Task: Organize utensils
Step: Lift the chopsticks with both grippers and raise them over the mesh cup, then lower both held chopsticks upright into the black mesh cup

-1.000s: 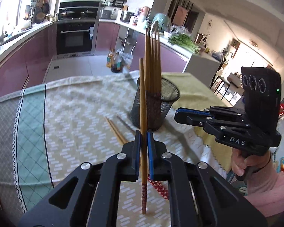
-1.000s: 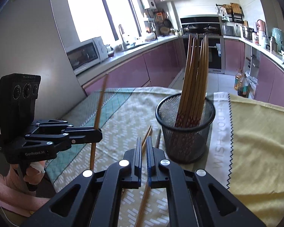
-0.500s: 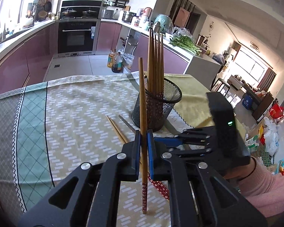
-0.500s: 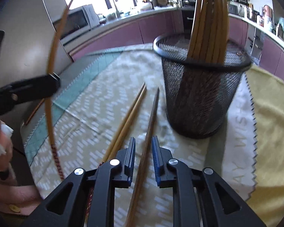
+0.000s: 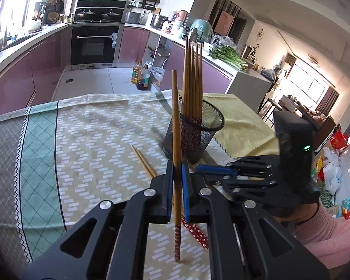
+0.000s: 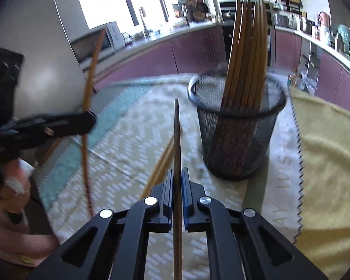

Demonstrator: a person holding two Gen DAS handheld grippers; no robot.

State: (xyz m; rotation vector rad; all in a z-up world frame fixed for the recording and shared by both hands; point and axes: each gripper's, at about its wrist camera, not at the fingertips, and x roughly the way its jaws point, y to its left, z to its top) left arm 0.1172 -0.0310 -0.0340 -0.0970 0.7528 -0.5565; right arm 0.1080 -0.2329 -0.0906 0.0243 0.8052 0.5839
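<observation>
Sunlit kitchen with plum cabinets and a built-in oven sits behind a tabletop covered by a patterned cloth, with a yellow towel laid over its far side. On the seam between them stands a black mesh cup that already holds a sheaf of chopsticks, thin ends up, so it is clearly the collecting point for the task.

The left hand-held gripper is clamped on one chopstick held nearly upright, red patterned end down, just short of the cup; that posture matches how the stored ones stand, so it looks ready to be dropped straight in. The right hand-held gripper is closed on another chopstick, which runs forward between its fingers and points toward the cup. From the left wrist view this gripper sits low over the cloth, just beside the cup's base, where the loose sticks lie.

A loose pair remains flat on the cloth beside the cup, so sorting is partly done. Holding each stick near its middle probably keeps it from swinging, though the right view is blurred, so the exact grip point is unclear.
</observation>
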